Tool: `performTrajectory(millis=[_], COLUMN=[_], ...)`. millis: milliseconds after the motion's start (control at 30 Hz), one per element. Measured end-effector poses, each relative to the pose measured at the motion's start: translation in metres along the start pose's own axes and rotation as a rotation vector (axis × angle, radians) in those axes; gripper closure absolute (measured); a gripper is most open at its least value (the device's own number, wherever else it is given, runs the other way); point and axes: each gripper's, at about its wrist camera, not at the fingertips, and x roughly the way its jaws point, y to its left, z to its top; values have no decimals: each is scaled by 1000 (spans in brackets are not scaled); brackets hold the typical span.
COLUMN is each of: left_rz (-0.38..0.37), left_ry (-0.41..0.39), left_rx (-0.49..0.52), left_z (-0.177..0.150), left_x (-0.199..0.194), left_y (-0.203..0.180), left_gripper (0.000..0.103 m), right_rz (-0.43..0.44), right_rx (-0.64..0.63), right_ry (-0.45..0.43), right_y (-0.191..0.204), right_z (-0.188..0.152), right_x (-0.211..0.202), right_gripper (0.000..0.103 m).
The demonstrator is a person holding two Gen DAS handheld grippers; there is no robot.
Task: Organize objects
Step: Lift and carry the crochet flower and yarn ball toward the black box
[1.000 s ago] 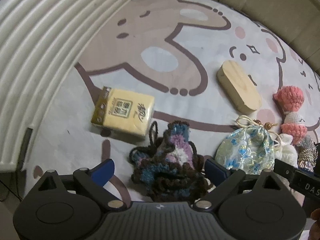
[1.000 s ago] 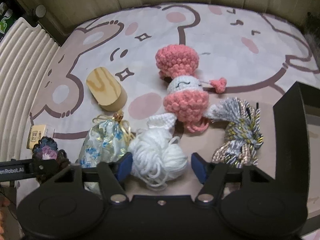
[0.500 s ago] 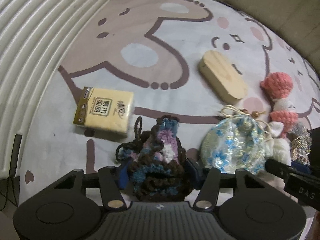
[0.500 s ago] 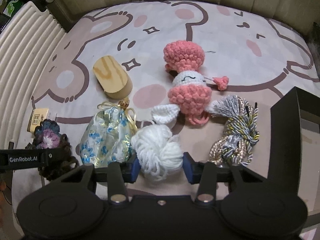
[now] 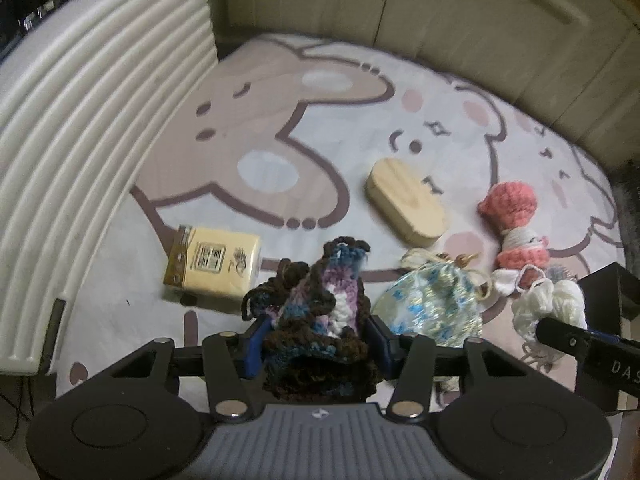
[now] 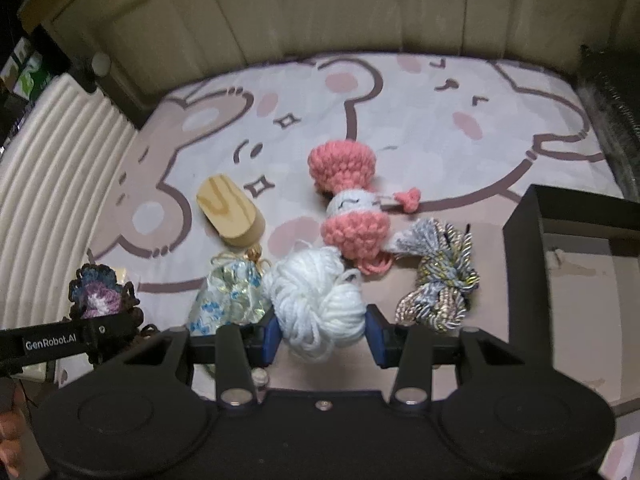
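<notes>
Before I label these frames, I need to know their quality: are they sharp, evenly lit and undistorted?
Left wrist view: fisheye bends the ribbed white panel; yellow tissue pack slightly blurred; corners dark. Right wrist view: white yarn ball fairly sharp; dim warm light, dark edges, bear-print mat curved.

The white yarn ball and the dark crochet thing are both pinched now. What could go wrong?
The white yarn ball is soft and only its lower part sits in the right gripper, so it might slip out. A loose strand dangles and could snag. The left gripper is closing on the dark crochet piece, whose trailing loop might catch the tissue pack.
</notes>
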Motion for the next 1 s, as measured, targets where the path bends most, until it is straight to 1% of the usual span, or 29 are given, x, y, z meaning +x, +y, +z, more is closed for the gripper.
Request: performTrajectory(millis=[100,167,267,367,500,667,767,1000], left_rz=[17,17,20,39,52,58,55,23], left_ry=[-51,-72,-110,-156,-207,-298,-346,-396], left_rx=[45,61,82,115,135,166,183,181], left_z=[-3,-5,-8,-11,-13,-17,-19,-23], left_x=[-13,-19,-29,-39,-51,-72,-83,-100], left_y=[-9,-14,-19,-26,-31,-40,-46,-55], left_gripper=[51,51,51,51,51,51,51,51], right_rz=[0,-11,-3,-21,-32,-53,-56,-69], right_rx=[-2,-12,-17,-39,-61,-86,-89,-92], right_ry=[-39,-61,-101,-147,-196,-245,-275,-336], right_y=[0,3,3,6,10,14,14,12], right_z=[-2,-3,-5,-7,-10,-12,-12,-16], right_x=[-12,-19,-31,-43,-57,-72,-82,-103], right_gripper=[58,58,58,58,58,58,58,58])
